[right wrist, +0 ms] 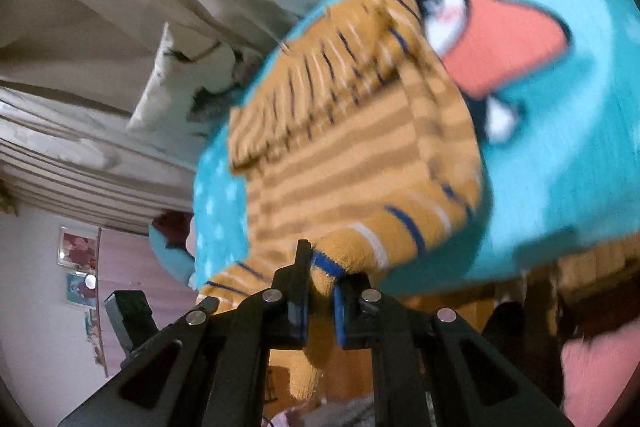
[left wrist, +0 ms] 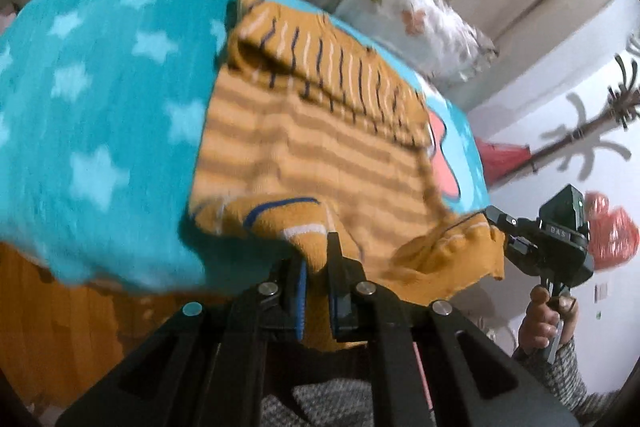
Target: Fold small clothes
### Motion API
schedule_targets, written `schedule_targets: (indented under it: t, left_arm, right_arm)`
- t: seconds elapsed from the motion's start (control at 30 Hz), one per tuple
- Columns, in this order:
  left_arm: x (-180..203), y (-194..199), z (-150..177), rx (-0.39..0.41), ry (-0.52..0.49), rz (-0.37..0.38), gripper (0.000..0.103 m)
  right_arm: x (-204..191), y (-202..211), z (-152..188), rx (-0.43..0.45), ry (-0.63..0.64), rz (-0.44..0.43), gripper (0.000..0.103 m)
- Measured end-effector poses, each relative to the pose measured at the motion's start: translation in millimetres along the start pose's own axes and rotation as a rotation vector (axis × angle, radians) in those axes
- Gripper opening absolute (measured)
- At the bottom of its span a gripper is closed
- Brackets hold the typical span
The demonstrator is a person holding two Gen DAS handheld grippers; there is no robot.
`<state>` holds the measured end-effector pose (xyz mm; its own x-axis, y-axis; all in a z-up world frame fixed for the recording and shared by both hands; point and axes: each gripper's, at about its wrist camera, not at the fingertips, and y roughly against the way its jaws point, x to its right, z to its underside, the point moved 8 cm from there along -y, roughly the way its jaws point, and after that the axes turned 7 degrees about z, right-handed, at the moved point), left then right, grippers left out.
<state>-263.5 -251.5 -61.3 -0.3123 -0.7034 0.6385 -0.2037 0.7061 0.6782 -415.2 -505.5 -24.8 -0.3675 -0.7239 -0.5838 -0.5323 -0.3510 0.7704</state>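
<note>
A small orange knit sweater (left wrist: 312, 143) with blue and white stripes lies on a teal star-print blanket (left wrist: 100, 99), its far part folded over. My left gripper (left wrist: 318, 267) is shut on the sweater's near edge, cloth bunched between the pads. My right gripper (left wrist: 500, 227) shows at the right in the left wrist view, clamped on the other near corner. In the right wrist view the right gripper (right wrist: 320, 287) is shut on a striped fold of the sweater (right wrist: 352, 155), lifted off the blanket (right wrist: 560, 155).
A floral pillow (left wrist: 416, 15) lies at the far end of the bed, with another pillow (right wrist: 180, 75) beside curtains. The wooden bed frame (left wrist: 52, 327) shows under the blanket edge. A coat rack (left wrist: 600, 123) stands against the wall. The blanket has a coral cartoon print (right wrist: 500, 35).
</note>
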Motion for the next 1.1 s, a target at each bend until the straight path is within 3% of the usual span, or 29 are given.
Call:
schedule_targets:
  t: [0.3,0.4,0.47,0.53,0.6,0.67,0.7,0.77,0.93,1.1]
  left_arm:
    - [-9.3,-59.8,-147.3,0.047,0.078,-0.098,0.008]
    - [-23.6,-88.4,-186.6,0.053,0.138,-0.126,0.013]
    - [-35.3,-98.4,-210.8,0.068,0.191,-0.125,0.02]
    - [-40.4,-100.5,-226.0,0.083,0.223,-0.111,0.026]
    - [-39.1,-93.9,-235.8,0.109,0.216,-0.096,0.043]
    - [-40.7,-84.9,-246.0,0.141,0.205,-0.11,0.06]
    - [-42.8,-81.6,-249.7,0.147,0.198,-0.116,0.062]
    - [-43.9,-79.6,-249.1,0.137,0.173,-0.132,0.062]
    - [-32.4,-97.0,-216.6,0.021,-0.075,-0.295,0.063]
    - [-21.3,-126.3,-175.7,-0.119,-0.316,-0.386,0.063]
  right_arm:
    - [-0.4,-51.5,-132.4,0.007,-0.012,0.003,0.011]
    - [16.4,-83.8,-182.4,-0.001,-0.048,0.074,0.013]
    - [27.9,-102.0,-207.4,-0.002,-0.033,0.173,0.024]
    - [33.5,-113.5,-224.9,-0.019,-0.02,0.214,0.024]
    - [30.7,-117.0,-231.3,-0.045,0.004,0.191,0.03]
    - [26.2,-117.2,-234.6,-0.065,0.048,0.179,0.042]
    - [24.1,-115.2,-235.0,-0.072,0.07,0.168,0.045]
    - [24.0,-108.1,-242.0,-0.056,0.086,0.163,0.061]
    - [47.5,-81.8,-262.8,0.006,0.038,0.19,0.066]
    - [18.8,-86.7,-236.6,-0.038,0.355,0.289,0.066]
